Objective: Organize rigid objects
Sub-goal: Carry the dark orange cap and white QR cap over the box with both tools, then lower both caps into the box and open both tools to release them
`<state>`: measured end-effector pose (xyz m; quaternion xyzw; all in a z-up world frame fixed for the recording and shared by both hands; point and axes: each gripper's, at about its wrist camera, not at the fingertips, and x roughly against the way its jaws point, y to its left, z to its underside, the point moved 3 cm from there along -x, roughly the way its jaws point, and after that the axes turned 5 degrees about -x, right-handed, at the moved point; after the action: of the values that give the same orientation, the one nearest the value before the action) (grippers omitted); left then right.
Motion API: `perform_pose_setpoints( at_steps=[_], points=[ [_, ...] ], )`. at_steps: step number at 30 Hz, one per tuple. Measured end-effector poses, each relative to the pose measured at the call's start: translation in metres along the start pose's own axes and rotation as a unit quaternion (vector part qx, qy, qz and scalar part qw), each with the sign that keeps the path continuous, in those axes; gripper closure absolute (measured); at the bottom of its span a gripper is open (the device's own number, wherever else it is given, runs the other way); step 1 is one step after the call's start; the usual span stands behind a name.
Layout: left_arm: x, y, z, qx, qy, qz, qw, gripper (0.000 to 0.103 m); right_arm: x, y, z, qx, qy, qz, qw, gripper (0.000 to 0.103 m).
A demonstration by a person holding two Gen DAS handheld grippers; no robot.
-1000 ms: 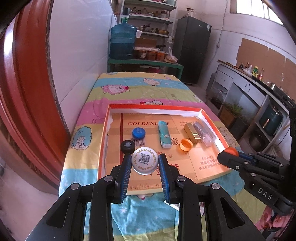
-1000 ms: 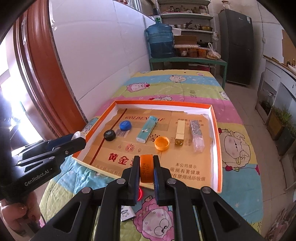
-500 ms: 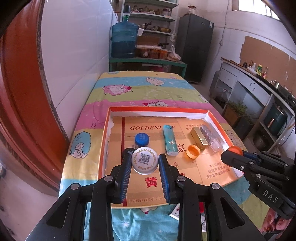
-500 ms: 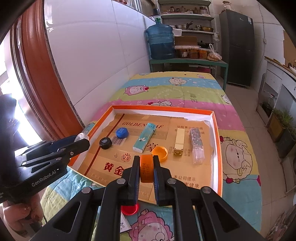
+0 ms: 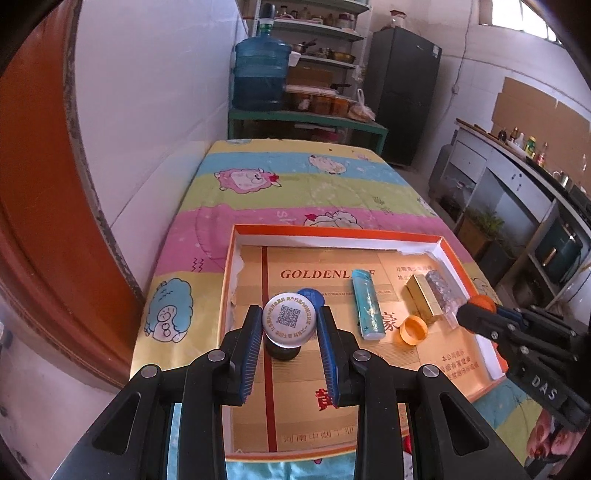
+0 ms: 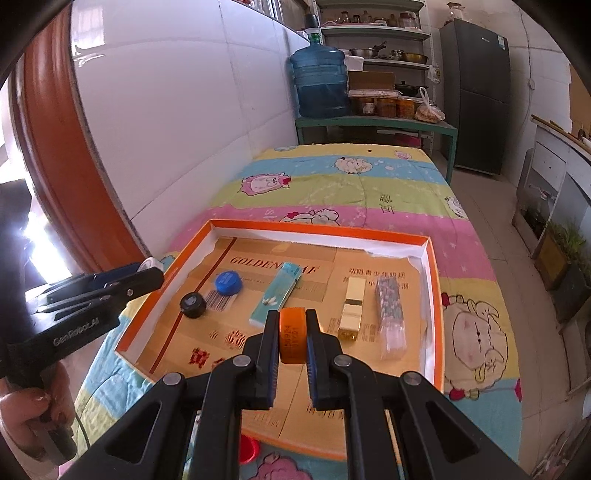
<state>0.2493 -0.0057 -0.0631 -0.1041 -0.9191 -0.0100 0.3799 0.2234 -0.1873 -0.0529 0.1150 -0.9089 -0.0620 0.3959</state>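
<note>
white tiled wall [image 6: 177,122]; red-brown door frame [image 5: 40,206]; green bench [image 6: 376,123] bearing blue water jug [image 6: 319,83]; metal shelving [image 6: 373,33]; dark refrigerator [image 6: 480,96]; cartoon-print striped bedcover [image 6: 351,184].

A silver QR-printed cap [image 5: 289,320] and an orange cap [image 6: 292,336] hung above the orange-rimmed tray [image 6: 317,229]. Inside lay caps, lighters.

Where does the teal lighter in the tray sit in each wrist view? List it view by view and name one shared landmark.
Left wrist: teal lighter lies right of centre, beside the loose orange cap.
Right wrist: teal lighter lies at centre, just above the right gripper.
Shared landmark: the gold box to the lighter's right.
</note>
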Motion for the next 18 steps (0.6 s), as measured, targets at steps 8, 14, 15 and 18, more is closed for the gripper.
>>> perform_pose_setpoints(
  at_steps=[8,14,15,18],
  points=[
    [-0.024,-0.014,0.009,-0.012,0.027,0.009,0.9995,0.072,-0.031,-0.004,-0.014,0.008,0.015,0.007,1.0,0.09],
    [-0.041,-0.022,0.016,-0.022,0.044,0.012,0.9987,0.072,-0.059,-0.003,-0.02,0.016,0.035,0.015,0.999,0.09],
    [-0.044,-0.022,0.017,-0.023,0.047,0.011,0.9985,0.072,-0.063,-0.003,-0.021,0.016,0.037,0.016,0.999,0.09],
    [-0.05,-0.023,0.019,-0.025,0.053,0.009,0.9982,0.072,-0.073,-0.004,-0.023,0.015,0.044,0.02,0.999,0.09]
  ],
)
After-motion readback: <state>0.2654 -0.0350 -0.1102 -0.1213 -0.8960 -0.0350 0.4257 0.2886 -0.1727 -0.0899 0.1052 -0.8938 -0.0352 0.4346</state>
